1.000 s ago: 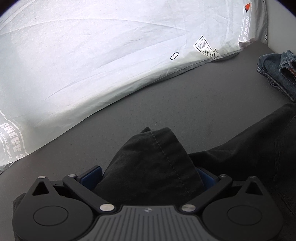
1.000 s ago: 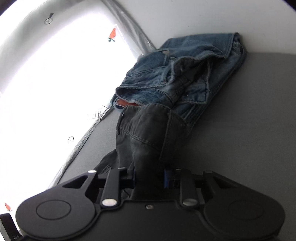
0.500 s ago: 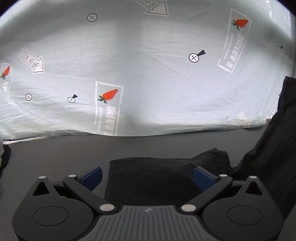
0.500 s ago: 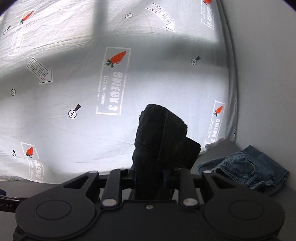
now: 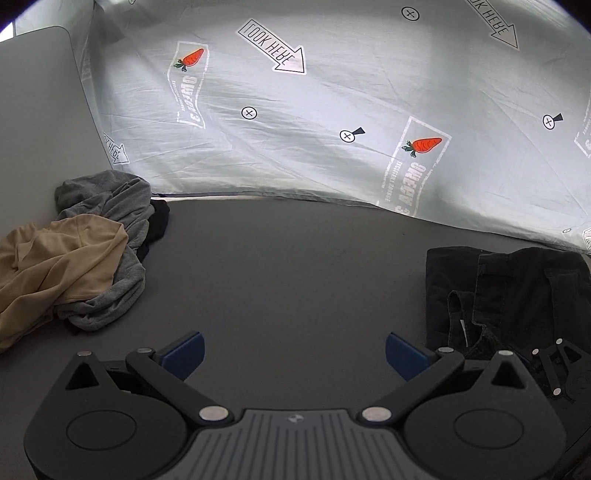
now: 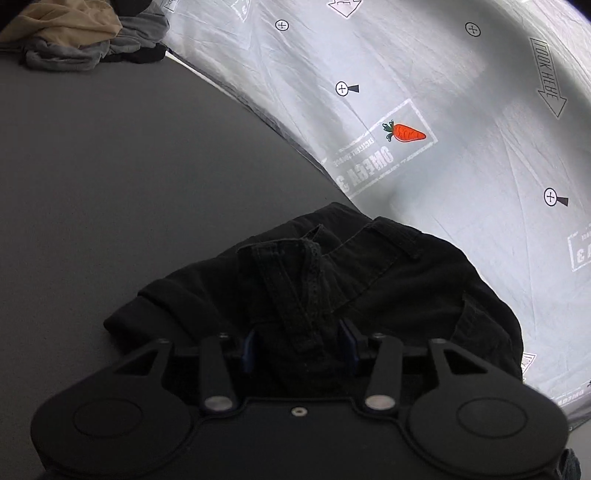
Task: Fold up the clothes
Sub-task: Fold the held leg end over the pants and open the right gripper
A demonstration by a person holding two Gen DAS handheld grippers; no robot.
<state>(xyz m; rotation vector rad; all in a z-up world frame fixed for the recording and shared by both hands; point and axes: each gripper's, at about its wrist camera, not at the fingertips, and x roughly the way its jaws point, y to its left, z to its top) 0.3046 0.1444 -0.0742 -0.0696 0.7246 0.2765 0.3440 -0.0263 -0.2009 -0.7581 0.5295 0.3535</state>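
A pair of black trousers (image 6: 369, 273) lies folded in a bundle on the dark grey table (image 6: 129, 166), close to the printed backdrop sheet. My right gripper (image 6: 297, 341) is shut on the black trousers, with a band of the fabric between its blue pads. In the left wrist view the same black trousers (image 5: 509, 291) lie at the right. My left gripper (image 5: 293, 350) is open and empty over bare table (image 5: 288, 273), to the left of the trousers. Part of the right gripper (image 5: 557, 365) shows at that view's lower right.
A heap of clothes, a beige garment (image 5: 55, 266) on a grey one (image 5: 110, 206), lies at the table's left; it also shows in the right wrist view (image 6: 74, 26). A white sheet (image 5: 332, 110) printed with carrots and arrows hangs behind the table.
My left gripper let go of the black trousers and swung left, now open over bare table. My right gripper came down with the trousers, which now rest folded on the table.
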